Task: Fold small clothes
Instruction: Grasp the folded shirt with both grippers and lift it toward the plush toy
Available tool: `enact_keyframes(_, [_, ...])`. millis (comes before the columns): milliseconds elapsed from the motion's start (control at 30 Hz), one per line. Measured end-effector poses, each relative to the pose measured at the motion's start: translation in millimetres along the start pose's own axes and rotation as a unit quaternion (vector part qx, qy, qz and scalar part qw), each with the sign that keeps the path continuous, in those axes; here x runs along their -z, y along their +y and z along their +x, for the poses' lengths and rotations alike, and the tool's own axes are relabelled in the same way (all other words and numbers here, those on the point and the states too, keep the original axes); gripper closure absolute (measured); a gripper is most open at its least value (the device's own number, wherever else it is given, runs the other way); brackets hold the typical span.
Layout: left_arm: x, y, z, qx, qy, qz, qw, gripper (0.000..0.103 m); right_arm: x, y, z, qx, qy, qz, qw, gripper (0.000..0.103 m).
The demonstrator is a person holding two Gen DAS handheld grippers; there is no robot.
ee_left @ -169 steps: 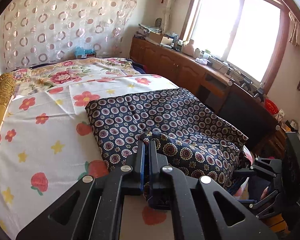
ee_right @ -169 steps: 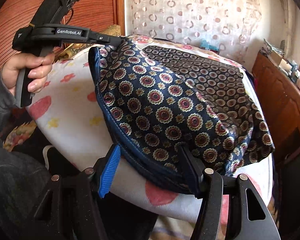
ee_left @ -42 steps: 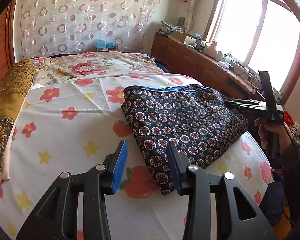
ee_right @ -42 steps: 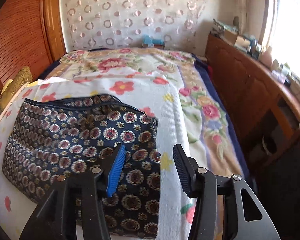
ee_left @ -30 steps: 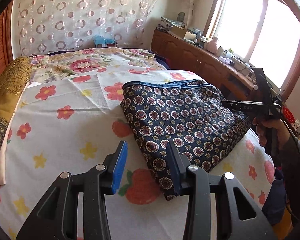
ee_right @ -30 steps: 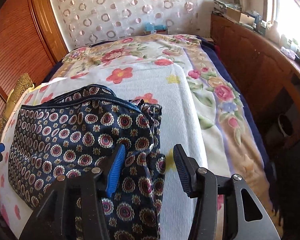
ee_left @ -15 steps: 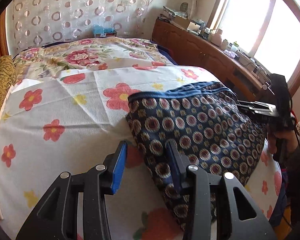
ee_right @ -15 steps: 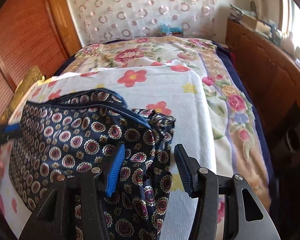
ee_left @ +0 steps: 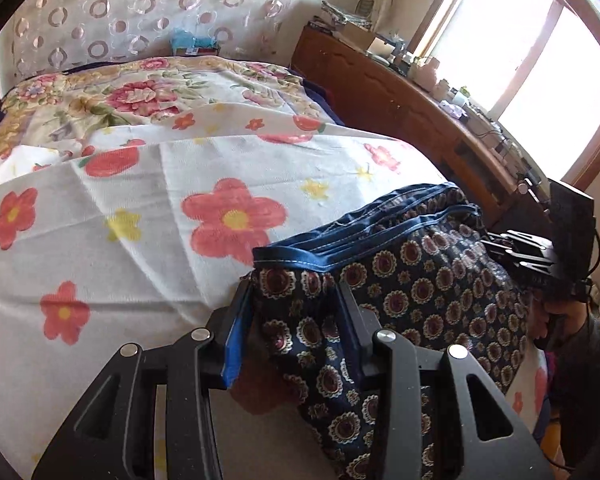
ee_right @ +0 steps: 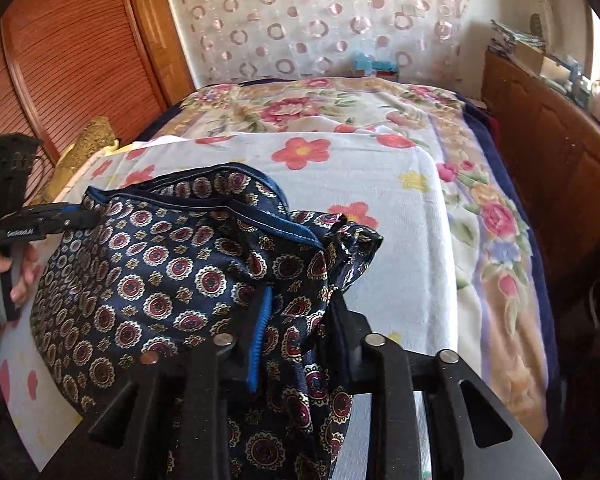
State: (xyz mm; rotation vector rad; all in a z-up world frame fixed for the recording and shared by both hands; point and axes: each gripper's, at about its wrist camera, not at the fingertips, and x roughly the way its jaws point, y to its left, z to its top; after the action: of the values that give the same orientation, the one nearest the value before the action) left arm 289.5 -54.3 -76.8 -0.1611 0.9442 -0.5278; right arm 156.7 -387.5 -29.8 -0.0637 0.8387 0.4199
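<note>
Left gripper [ee_left: 296, 320] had its jaws narrowed on the near left corner of the patterned navy garment [ee_left: 428, 300], cloth bunched between the pads just below the blue-trimmed hem [ee_left: 360, 240]. Whether the pinch was fully closed, cannot tell; fabric filled the gap. The garment lay partly lifted off the white floral towel [ee_left: 140, 208] on the bed, sagging between both tools. It looked thin, light and limp, probably slick like satin, so it would likely slide and droop; best held at the trimmed hem corners, where the layers stack thicker. Right gripper [ee_right: 298, 320] likewise sat narrowed around a gathered wad at the right corner, folds spilling past the fingers [ee_right: 260, 328].
</note>
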Motion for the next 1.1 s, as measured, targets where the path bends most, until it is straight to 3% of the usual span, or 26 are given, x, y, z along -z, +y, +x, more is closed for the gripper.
enact_keyframes(200, [-0.4, -1.2, 0.2, 0.004, -0.009, -0.004, 0.9999, 0.064, 3.1, 6.2, -4.2, -0.003, -0.008, -0.012, 1.0, 0.092])
enact_keyframes(300, [-0.3, -0.3, 0.6, 0.008, -0.012, 0.0, 0.9999, 0.091, 6.4, 13.3, -9.0, 0.013, -0.026, -0.02, 0.999, 0.093])
enact_keyframes(367, [0.5, -3.0, -4.1, 0.009, -0.02, 0.005, 0.9997, 0.096, 9.2, 19.2, -16.3, 0.028, -0.047, -0.025, 0.998, 0.094])
enact_keyframes(700, [3.4, -27.0, -83.3, -0.001, -0.128, 0.029, 0.9913, 0.098, 5.1, 62.6, -62.4, 0.064, -0.153, -0.07, 0.984, 0.096])
enact_keyframes(833, [5.3, -23.3, -122.6, -0.009, -0.168, 0.029, 0.9853, 0.098, -5.6, 89.2, -67.1, 0.056, -0.177, -0.091, 0.978, 0.097])
enact_keyframes(1100, [16.7, 29.1, -210.2, -0.092, -0.256, 0.001, 0.9624, 0.098, -65.4, 163.8, -34.1, 0.002, -0.204, -0.164, 0.965, 0.097])
